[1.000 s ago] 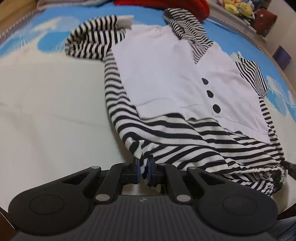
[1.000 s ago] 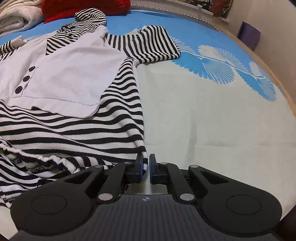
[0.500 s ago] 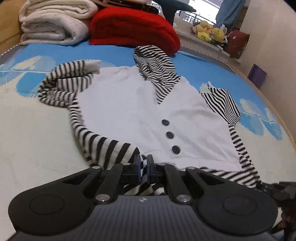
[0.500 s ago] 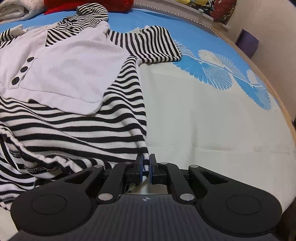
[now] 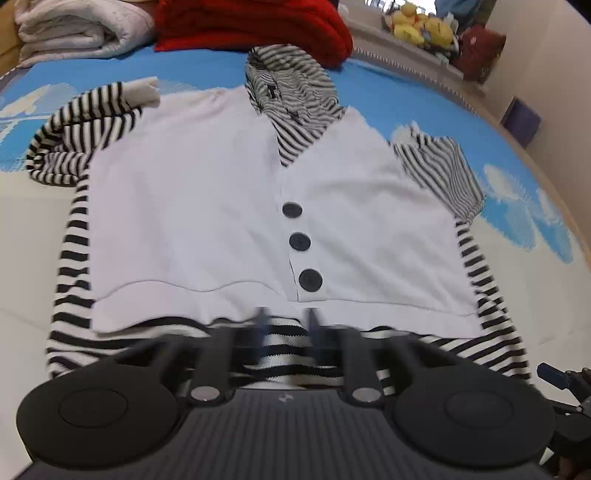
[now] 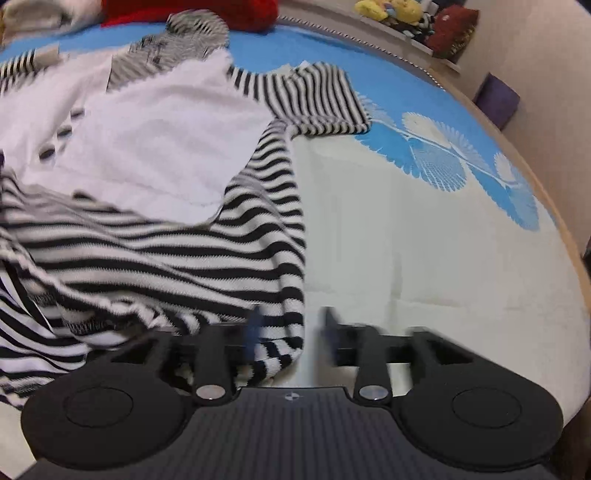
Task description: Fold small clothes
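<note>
A small hooded top [image 5: 207, 206] lies face up on the bed: white vest front, three black buttons [image 5: 300, 242], black-and-white striped sleeves, hood [image 5: 295, 99] and lower body. My left gripper [image 5: 286, 325] sits at the striped hem [image 5: 284, 354] just below the white front. Its jaws are opening, and the hem lies loose between them. In the right wrist view the same top [image 6: 155, 140] spreads to the left. My right gripper [image 6: 291, 328] is at the hem's right corner [image 6: 280, 347]. Its jaws are also opening, with the striped corner in the gap, clear of the right finger.
The bed sheet [image 6: 406, 240] is cream with blue fan prints. A red blanket [image 5: 251, 22] and a folded white blanket [image 5: 81, 29] lie past the hood. Plush toys [image 5: 421, 29] line the far ledge. A purple box [image 6: 496, 99] stands by the wall beyond the bed's right edge.
Both grippers were shut on the striped hem and now stand apart around it. The left one moved in toward the buttons, and the striped lower body has bunched up under the white front.
</note>
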Demonstrator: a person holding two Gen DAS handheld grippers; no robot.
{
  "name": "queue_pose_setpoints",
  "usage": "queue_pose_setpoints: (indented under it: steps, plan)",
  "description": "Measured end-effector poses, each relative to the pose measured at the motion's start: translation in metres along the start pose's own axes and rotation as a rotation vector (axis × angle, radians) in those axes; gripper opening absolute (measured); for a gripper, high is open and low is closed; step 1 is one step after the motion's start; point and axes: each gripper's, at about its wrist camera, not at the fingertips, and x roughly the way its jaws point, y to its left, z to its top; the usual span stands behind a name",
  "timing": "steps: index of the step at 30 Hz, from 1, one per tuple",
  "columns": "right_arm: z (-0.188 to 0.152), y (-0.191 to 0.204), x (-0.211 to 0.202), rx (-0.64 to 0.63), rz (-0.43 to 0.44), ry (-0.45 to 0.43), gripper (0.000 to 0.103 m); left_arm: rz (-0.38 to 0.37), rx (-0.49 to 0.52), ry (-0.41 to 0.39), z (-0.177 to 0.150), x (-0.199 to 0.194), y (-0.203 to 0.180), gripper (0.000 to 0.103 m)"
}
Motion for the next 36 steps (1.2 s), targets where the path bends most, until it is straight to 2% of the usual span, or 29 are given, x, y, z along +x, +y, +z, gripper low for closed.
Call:
queue_pose_setpoints:
  steps: [1,2,4,6,9,12,13,15,18,20,23,27,29,32,36]
  plan:
    - [-0.001,-0.005,-0.003,0.017,0.007,-0.014,0.064,-0.013,-0.01,-0.035,0.0,-0.012,0.005,0.08]
    - [-0.001,-0.009,-0.004,0.026,0.015,-0.019,0.065,-0.015,-0.011,-0.073,0.001,-0.021,0.008,0.094]
    - [-0.001,-0.017,-0.003,0.04,0.029,-0.007,0.065,0.001,0.004,-0.157,0.003,-0.038,0.015,0.102]
    - [-0.001,-0.023,0.001,0.06,0.017,0.015,0.065,0.031,-0.003,-0.188,0.004,-0.045,0.023,0.103]
    - [0.001,-0.024,0.002,0.075,0.027,0.026,0.066,0.06,-0.058,-0.168,0.004,-0.047,0.037,0.103]
    - [-0.002,-0.019,0.001,0.05,0.042,0.021,0.067,0.162,-0.108,-0.175,0.003,-0.05,0.055,0.103]
    - [-0.002,-0.018,0.001,0.039,0.041,0.02,0.067,0.212,-0.143,-0.186,0.005,-0.053,0.064,0.103]
    - [-0.003,-0.016,0.002,0.028,0.036,0.021,0.067,0.263,-0.238,-0.199,0.006,-0.06,0.085,0.103]
    - [-0.005,-0.016,0.002,0.039,0.027,0.026,0.068,0.298,-0.387,-0.113,0.005,-0.057,0.119,0.103]
    - [-0.007,-0.017,0.003,0.044,0.021,0.031,0.07,0.31,-0.416,-0.021,0.002,-0.046,0.132,0.103]
    - [-0.011,-0.017,0.004,0.05,0.007,0.036,0.073,0.283,-0.365,0.071,-0.005,-0.033,0.136,0.103]
    - [-0.013,-0.018,0.004,0.078,0.003,0.043,0.073,0.305,-0.24,0.098,-0.014,-0.028,0.122,0.103]
    - [-0.014,-0.017,0.004,0.079,-0.001,0.043,0.073,0.256,-0.17,0.105,-0.019,-0.03,0.11,0.103]
    - [-0.015,-0.014,0.003,0.059,-0.007,0.036,0.073,0.135,-0.068,0.116,-0.026,-0.032,0.09,0.103]
    - [-0.014,-0.009,0.001,0.037,-0.005,0.029,0.073,0.093,0.038,0.106,-0.031,-0.027,0.062,0.103]
